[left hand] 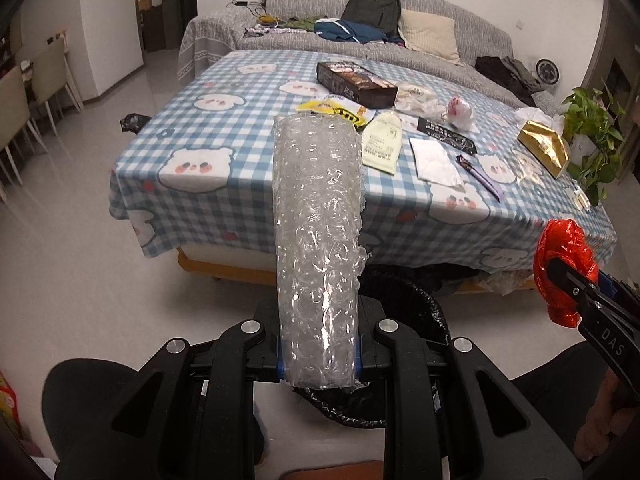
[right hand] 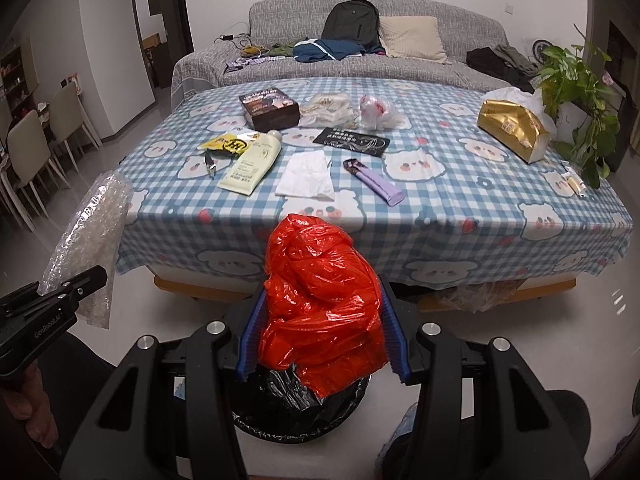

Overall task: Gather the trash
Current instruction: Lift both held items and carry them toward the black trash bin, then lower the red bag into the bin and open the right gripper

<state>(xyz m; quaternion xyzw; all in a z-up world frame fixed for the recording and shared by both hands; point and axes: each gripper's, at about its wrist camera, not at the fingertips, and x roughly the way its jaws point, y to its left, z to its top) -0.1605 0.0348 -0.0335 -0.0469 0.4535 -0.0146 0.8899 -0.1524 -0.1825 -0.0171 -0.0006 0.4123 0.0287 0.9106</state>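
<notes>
Littered checkered tablecloth (right hand: 400, 216) before grey sofa (right hand: 440, 28)

Left tool (left hand: 319, 354) clamped a bubble wrap roll (left hand: 316, 248) above the black-lined bin (left hand: 420, 312); right tool (left hand: 570, 280) pinched a red bag (left hand: 562, 256).

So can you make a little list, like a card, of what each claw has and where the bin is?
left claw: shut on a roll of clear bubble wrap, standing upright
right claw: shut on a crumpled red plastic bag
bin: round bin lined with a black bag, on the floor below both claws
table: blue checked cloth with bear faces, more litter on top
nearest table items: white tissue, cream squeeze tube, purple wrapper
</notes>
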